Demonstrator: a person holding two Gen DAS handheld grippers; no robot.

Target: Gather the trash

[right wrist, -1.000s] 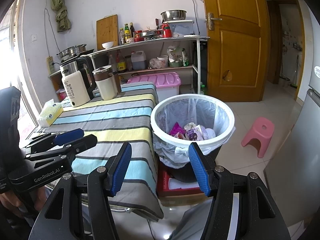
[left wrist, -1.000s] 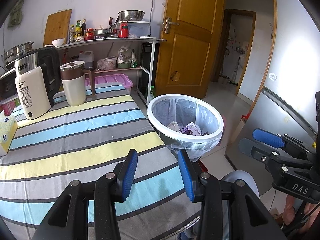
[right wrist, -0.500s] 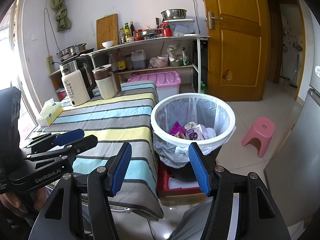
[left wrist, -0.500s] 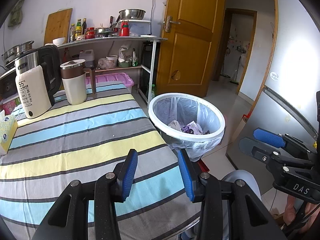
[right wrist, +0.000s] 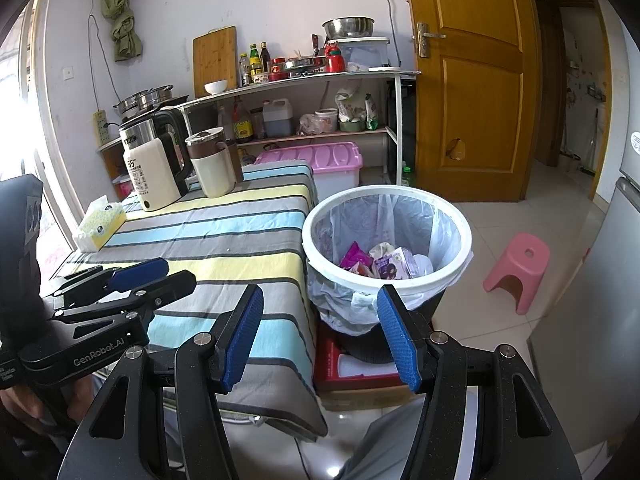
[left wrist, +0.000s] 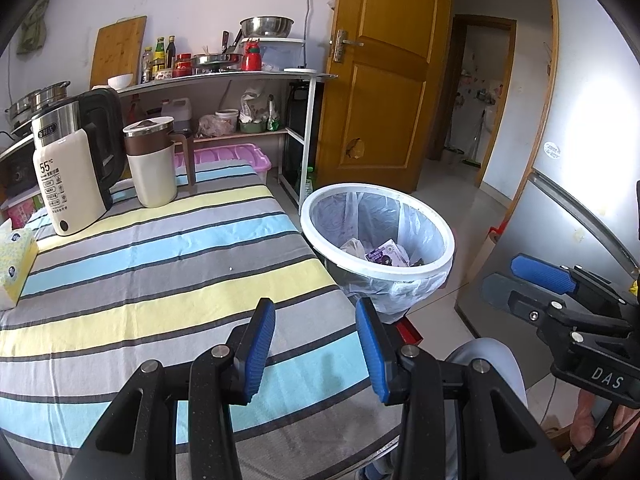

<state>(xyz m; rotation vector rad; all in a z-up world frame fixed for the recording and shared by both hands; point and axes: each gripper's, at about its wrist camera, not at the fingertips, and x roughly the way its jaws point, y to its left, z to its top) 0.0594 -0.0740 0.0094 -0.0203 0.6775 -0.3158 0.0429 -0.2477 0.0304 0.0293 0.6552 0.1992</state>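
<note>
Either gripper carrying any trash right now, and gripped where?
Nothing is held. The left gripper is open over the striped tablecloth, and the right gripper is open near the trash bin; no wrapper sits between either pair of fingers.

I read "55°C" on the white kettle (left wrist: 66, 184); "DAS" on the right tongs (left wrist: 560, 292); "GenRobot.AI" on the left tongs (right wrist: 132, 284).

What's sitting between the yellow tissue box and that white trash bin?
Only bare striped tablecloth separates the tissue box from the trash bin; the right wrist view shows this.
</note>
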